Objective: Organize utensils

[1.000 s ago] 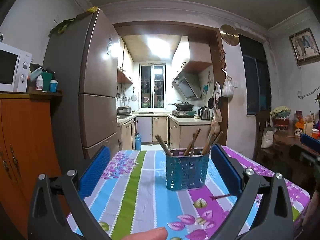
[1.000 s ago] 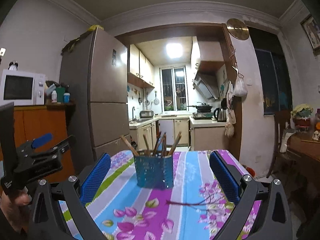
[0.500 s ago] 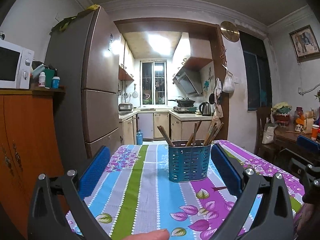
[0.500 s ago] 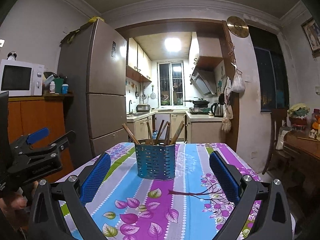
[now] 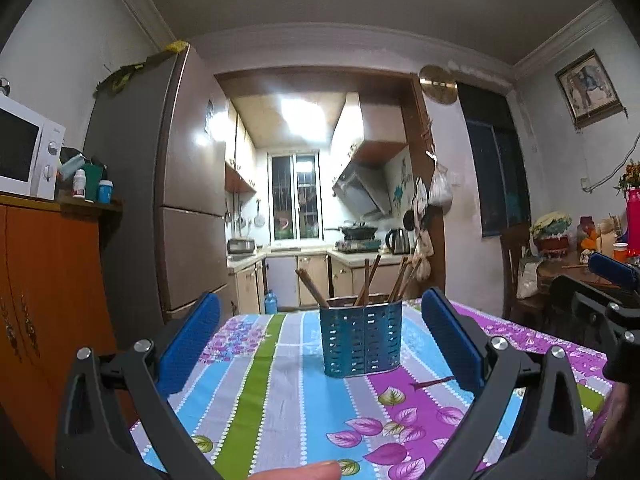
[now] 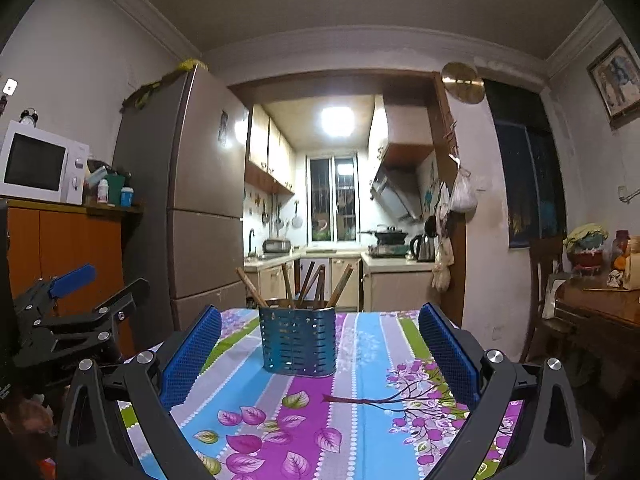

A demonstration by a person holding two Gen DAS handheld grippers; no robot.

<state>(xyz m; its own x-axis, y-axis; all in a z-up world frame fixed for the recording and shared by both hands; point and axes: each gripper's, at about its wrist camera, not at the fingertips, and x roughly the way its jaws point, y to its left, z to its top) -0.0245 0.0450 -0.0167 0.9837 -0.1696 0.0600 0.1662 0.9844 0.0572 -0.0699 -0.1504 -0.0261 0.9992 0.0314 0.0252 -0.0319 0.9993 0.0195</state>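
A blue perforated utensil holder (image 5: pixel 362 338) stands upright on the table with the striped floral cloth (image 5: pixel 272 400); it also shows in the right wrist view (image 6: pixel 298 340). Several brown wooden chopsticks (image 5: pixel 370 282) lean out of its top, also in the right wrist view (image 6: pixel 308 284). My left gripper (image 5: pixel 320 344) is open and empty, held above the near part of the table, well short of the holder. My right gripper (image 6: pixel 320 354) is open and empty, also short of the holder. Each gripper shows at the edge of the other's view.
A tall fridge (image 5: pixel 176 208) and an orange cabinet (image 5: pixel 48 296) with a microwave (image 5: pixel 24 152) stand to the left. A wooden side table with clutter (image 6: pixel 600 304) and a chair (image 5: pixel 520 272) stand to the right. The kitchen lies beyond the table.
Both grippers have tilted upward and drawn back a little, so the holder sits lower and smaller in view. Both stay open and empty.
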